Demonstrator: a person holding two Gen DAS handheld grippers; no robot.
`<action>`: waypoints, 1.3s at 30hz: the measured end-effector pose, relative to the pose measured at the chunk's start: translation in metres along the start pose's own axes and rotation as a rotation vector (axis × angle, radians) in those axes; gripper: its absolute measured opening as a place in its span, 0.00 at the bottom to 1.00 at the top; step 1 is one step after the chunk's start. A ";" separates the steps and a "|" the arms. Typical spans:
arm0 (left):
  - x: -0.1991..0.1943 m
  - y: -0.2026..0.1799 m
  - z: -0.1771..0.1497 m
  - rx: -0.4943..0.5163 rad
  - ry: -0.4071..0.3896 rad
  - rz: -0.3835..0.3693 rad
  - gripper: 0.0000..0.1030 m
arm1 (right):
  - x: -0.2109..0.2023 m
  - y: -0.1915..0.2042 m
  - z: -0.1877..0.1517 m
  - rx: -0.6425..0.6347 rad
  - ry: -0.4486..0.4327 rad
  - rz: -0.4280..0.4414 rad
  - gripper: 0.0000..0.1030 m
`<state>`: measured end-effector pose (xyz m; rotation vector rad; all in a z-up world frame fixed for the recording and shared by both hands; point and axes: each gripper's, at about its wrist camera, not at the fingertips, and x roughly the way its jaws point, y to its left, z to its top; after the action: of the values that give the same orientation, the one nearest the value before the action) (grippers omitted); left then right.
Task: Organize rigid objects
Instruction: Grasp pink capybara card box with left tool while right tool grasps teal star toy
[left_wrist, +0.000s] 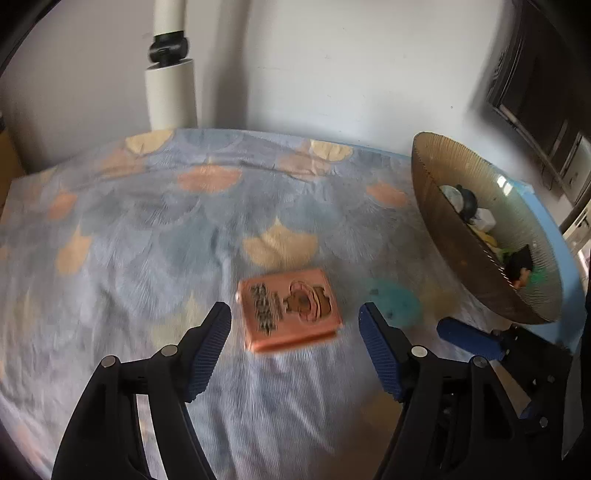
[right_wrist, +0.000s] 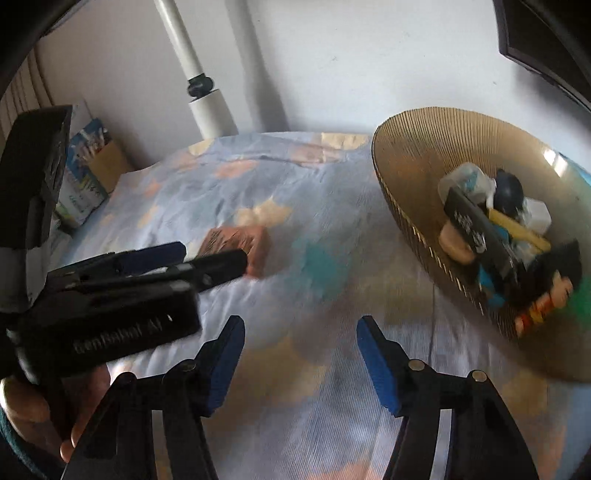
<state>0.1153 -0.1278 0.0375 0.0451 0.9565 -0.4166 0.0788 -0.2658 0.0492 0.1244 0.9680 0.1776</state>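
A flat orange box (left_wrist: 291, 308) with dark print lies on the patterned bedsheet (left_wrist: 129, 229). My left gripper (left_wrist: 295, 314) is open, with the box just past and between its blue fingertips and a gap on each side. The right wrist view shows the same box (right_wrist: 243, 240) partly behind the left gripper (right_wrist: 210, 258). My right gripper (right_wrist: 300, 325) is open over bare sheet, nothing between its pads. A ribbed golden-brown bowl (left_wrist: 424, 177), (right_wrist: 391, 199) at the right holds several small objects.
A white pole with a black joint (left_wrist: 170, 92), (right_wrist: 210, 110) stands against the far wall. A cardboard box with printed cartons (right_wrist: 85, 173) sits at the far left. Dark furniture (left_wrist: 535, 92) is at the upper right. A hand (right_wrist: 29, 406) holds the left gripper.
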 end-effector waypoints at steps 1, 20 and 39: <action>0.004 -0.002 0.002 0.008 0.006 -0.002 0.66 | 0.004 -0.002 0.003 -0.001 -0.006 -0.011 0.60; -0.025 0.039 -0.033 -0.096 -0.001 -0.019 0.53 | 0.021 0.005 0.011 -0.043 -0.037 -0.028 0.36; -0.073 0.017 -0.129 -0.053 -0.050 0.030 0.61 | -0.061 0.012 -0.117 -0.153 0.005 0.069 0.38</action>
<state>-0.0164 -0.0601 0.0182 0.0010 0.9162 -0.3634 -0.0527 -0.2636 0.0353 0.0169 0.9527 0.3149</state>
